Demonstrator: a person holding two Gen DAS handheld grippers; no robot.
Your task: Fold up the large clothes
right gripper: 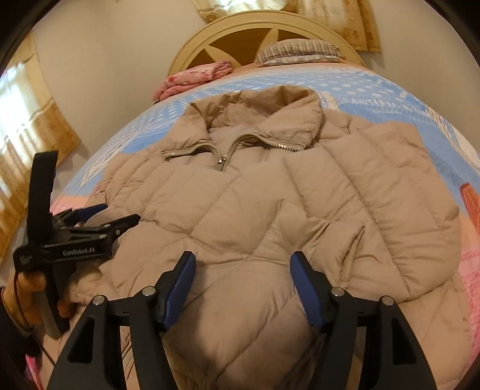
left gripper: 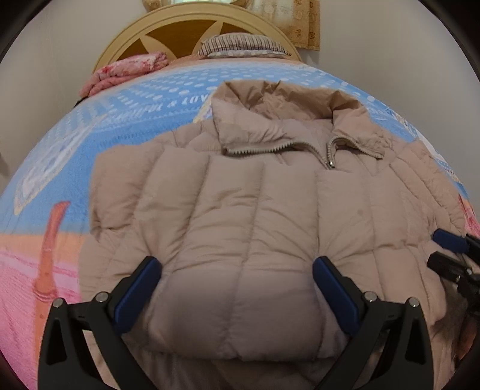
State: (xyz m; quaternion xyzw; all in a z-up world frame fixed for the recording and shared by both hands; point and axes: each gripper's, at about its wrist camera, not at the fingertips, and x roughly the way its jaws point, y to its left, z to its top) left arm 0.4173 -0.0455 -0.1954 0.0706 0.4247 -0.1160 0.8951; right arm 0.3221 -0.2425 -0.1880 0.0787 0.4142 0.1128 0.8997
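- Left wrist view: my left gripper [left gripper: 237, 267] is wide open, fingers straddling a puffy fold of the beige down jacket [left gripper: 258, 192] at the hem end, gripping nothing yet. Jacket lies front-up on the blue-and-pink bedspread [left gripper: 90, 135], collar toward the headboard [left gripper: 180, 18], zipper [left gripper: 328, 153] closed below the collar. My right gripper [left gripper: 450, 243] shows at the right edge, over the jacket's side.
- Right wrist view: my right gripper [right gripper: 241, 264] is also wide open, hovering over the lower front where a sleeve seems folded across the body. Left gripper [right gripper: 105, 216] sits at the jacket's left edge, seen side-on.
- Step, my read: grab the hem, fold toward the collar. Bite deep through both layers; the filling is slippery and springy. Lift both sides evenly, press flat after.
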